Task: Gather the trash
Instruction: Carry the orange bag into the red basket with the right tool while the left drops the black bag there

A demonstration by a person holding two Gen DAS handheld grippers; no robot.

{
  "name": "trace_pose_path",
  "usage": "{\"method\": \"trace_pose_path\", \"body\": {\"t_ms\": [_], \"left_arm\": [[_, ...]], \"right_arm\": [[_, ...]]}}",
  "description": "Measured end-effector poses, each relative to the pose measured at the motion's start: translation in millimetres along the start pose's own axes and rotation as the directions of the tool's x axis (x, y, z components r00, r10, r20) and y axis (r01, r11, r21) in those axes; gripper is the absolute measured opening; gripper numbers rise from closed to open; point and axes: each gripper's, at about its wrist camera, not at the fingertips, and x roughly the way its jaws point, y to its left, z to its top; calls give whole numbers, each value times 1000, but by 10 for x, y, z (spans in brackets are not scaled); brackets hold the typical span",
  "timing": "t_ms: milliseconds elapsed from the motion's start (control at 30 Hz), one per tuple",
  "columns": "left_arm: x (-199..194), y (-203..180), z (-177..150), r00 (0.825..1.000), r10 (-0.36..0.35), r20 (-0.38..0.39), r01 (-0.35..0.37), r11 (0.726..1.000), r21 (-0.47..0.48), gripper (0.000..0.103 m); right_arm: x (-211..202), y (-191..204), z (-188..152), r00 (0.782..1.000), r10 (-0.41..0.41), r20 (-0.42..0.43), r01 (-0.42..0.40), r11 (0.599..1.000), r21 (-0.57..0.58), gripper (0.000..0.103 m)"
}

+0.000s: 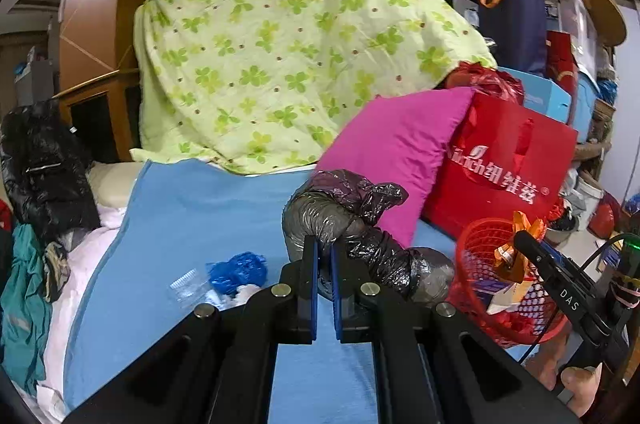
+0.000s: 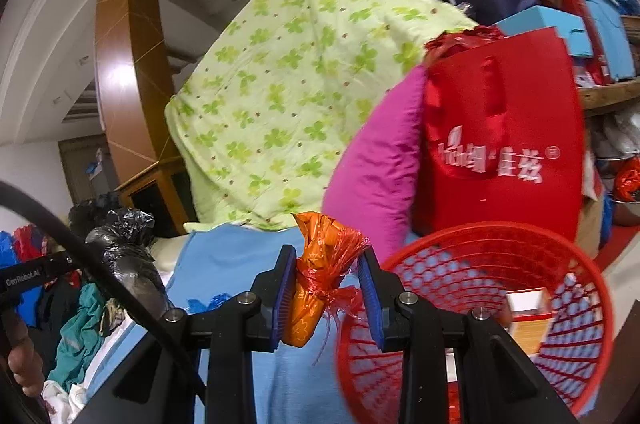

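Green clover-print quilt [image 1: 280, 56] draped high, magenta pillow [image 1: 396, 148] beside red tote bag [image 1: 504, 168] — blue sheet [image 1: 192, 224] underneath

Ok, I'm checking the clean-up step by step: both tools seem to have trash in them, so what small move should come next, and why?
Probably carry the right tool a little further over the red basket and let go. It is clamped on an orange wrapper whose lower end hangs just left of the rim. The left tool pinches a black plastic bag further from the basket, so that can follow.
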Motion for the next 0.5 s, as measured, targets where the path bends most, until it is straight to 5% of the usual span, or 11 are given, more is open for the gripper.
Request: {"method": "trace_pose_path", "body": {"t_ms": [500], "left_arm": [[369, -1304, 139, 975, -216, -58, 222, 964, 145, 7]], "right_arm": [[-383, -1197, 93, 994, -112, 9, 103, 937, 333, 36]]}}
